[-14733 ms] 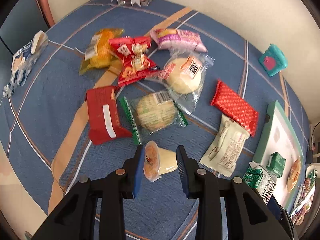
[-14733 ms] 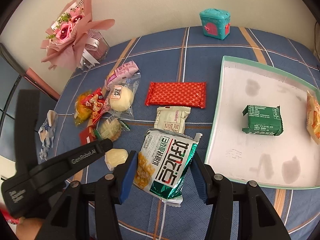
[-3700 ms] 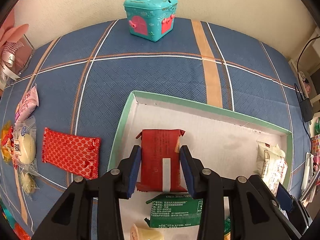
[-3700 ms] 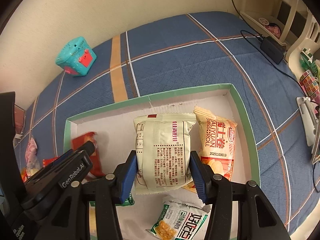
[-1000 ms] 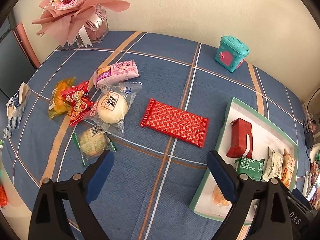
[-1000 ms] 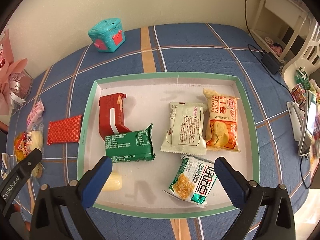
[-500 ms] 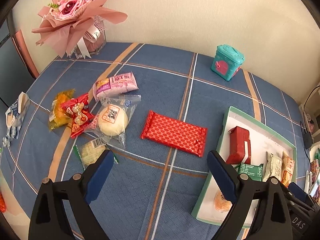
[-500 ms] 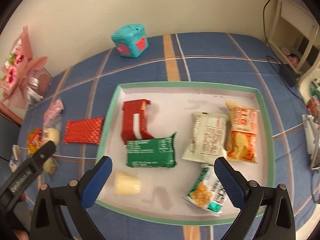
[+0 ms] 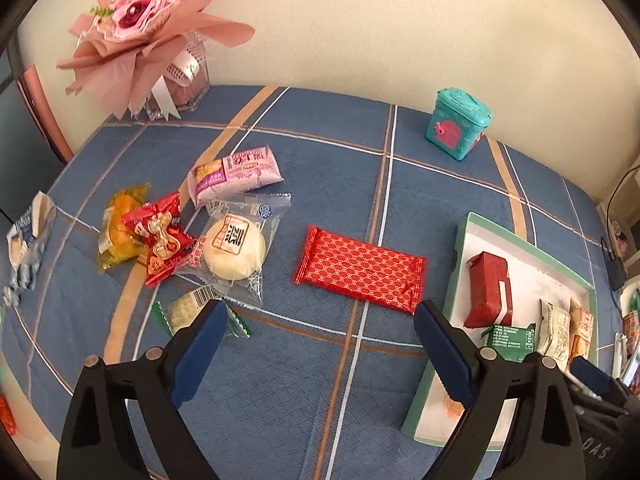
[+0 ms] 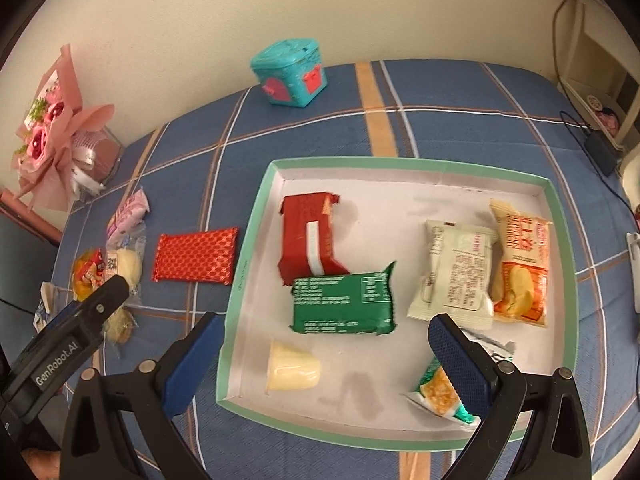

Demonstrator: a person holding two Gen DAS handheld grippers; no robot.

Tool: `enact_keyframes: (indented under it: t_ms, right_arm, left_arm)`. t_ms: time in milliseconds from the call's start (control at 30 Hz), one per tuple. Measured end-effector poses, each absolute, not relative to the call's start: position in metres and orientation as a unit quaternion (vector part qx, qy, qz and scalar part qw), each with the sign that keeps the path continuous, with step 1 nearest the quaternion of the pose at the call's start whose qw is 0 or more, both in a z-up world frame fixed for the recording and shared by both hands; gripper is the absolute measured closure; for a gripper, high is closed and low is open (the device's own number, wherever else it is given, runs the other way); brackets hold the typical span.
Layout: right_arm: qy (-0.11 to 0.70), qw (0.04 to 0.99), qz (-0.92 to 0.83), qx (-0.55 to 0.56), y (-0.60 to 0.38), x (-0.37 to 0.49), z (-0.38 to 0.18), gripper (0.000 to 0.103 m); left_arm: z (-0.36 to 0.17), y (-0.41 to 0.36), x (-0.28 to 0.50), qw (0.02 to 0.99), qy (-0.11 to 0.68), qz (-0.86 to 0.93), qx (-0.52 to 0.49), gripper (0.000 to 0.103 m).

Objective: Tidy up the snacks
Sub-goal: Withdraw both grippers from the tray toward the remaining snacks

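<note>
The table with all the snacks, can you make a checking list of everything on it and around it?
Surface: blue plaid tablecloth, flat.
Job's things: white tray with green rim holds six snacks, among them a red packet, a green packet overlapping it, and a jelly cup. Loose on the cloth: red patterned bar, pink packet, round bun, a few more wrapped snacks beside it.
Clutter: teal toy box, pink bouquet.
Grippers: left gripper open, empty, over the cloth; right gripper open, empty, over the tray.
Cables: black cord and adapter at the table's edge.
Surroundings: cream wall, white shelf.
</note>
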State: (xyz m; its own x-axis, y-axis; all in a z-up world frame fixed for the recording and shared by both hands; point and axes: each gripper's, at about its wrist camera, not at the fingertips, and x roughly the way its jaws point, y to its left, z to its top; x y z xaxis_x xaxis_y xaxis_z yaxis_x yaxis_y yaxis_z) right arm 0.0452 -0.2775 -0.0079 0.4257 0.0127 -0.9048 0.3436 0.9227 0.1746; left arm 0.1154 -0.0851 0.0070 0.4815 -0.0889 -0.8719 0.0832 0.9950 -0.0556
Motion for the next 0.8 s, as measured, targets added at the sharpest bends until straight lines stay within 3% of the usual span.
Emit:
enact_keyframes:
  t_ms: [500, 800]
  right_arm:
    - [0.539, 0.827, -0.087, 0.135, -0.235, 0.068, -0.019, 0.001]
    - [0.536, 0.835, -0.044, 0.116, -0.191, 0.088, -0.015, 0.001]
  left_arm:
    - [-0.001, -0.044, 0.13, 0.85, 0.527, -0.012, -0.008, 0.009]
    - [0.0, 0.028, 0.135, 0.837, 0.539, 0.046, -0.086, 0.009]
